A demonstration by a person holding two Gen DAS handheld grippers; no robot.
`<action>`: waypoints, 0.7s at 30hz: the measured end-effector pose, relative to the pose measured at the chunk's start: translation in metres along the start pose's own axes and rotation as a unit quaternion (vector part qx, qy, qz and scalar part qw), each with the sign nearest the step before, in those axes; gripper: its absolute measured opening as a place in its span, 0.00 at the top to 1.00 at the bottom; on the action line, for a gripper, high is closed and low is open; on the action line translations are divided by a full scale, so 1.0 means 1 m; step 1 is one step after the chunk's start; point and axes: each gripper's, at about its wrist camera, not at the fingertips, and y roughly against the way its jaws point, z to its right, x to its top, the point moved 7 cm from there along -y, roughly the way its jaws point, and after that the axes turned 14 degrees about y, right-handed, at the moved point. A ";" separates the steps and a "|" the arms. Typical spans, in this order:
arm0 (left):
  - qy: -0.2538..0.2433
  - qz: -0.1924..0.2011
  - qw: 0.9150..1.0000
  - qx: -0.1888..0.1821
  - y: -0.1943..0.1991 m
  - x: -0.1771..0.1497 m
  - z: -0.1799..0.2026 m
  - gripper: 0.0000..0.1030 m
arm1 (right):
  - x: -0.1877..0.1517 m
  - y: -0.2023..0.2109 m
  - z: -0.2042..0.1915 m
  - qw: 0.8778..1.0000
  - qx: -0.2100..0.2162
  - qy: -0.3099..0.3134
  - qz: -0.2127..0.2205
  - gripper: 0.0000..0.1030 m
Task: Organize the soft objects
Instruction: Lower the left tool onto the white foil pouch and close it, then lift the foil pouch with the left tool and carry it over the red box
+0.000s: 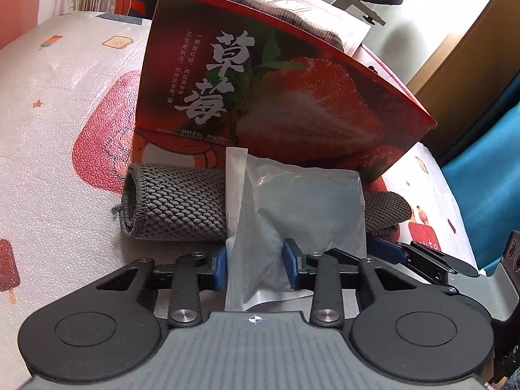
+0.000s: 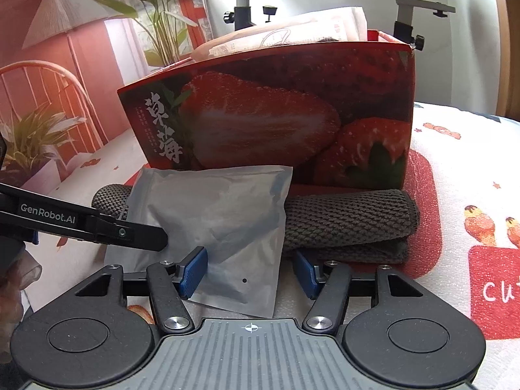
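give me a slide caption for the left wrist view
Left gripper closes on a frosted plastic bag lying over grey knitted cloth before a strawberry box.

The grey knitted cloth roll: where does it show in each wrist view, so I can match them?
Left wrist: the grey knitted cloth roll lies centre-left, its middle hidden behind the frosted plastic bag.
Right wrist: the roll lies centre-right, running out from behind the bag.
Shared landmark: the red strawberry box stands directly behind the roll.
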 end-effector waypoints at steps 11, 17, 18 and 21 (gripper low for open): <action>-0.020 0.001 1.000 0.007 0.008 -0.011 0.001 0.74 | 0.000 0.012 -0.011 1.000 0.006 0.023 0.002 0.90; -0.019 0.017 1.000 0.000 0.022 -0.011 0.000 0.75 | 0.003 0.025 -0.021 0.999 0.000 0.046 0.016 0.91; -0.020 0.020 1.000 -0.001 0.025 -0.011 0.001 0.75 | 0.005 0.029 -0.022 0.999 -0.001 0.048 0.021 0.92; -0.031 0.036 0.999 -0.007 0.036 -0.009 0.006 0.75 | 0.012 0.038 -0.026 0.998 -0.006 0.057 0.035 0.92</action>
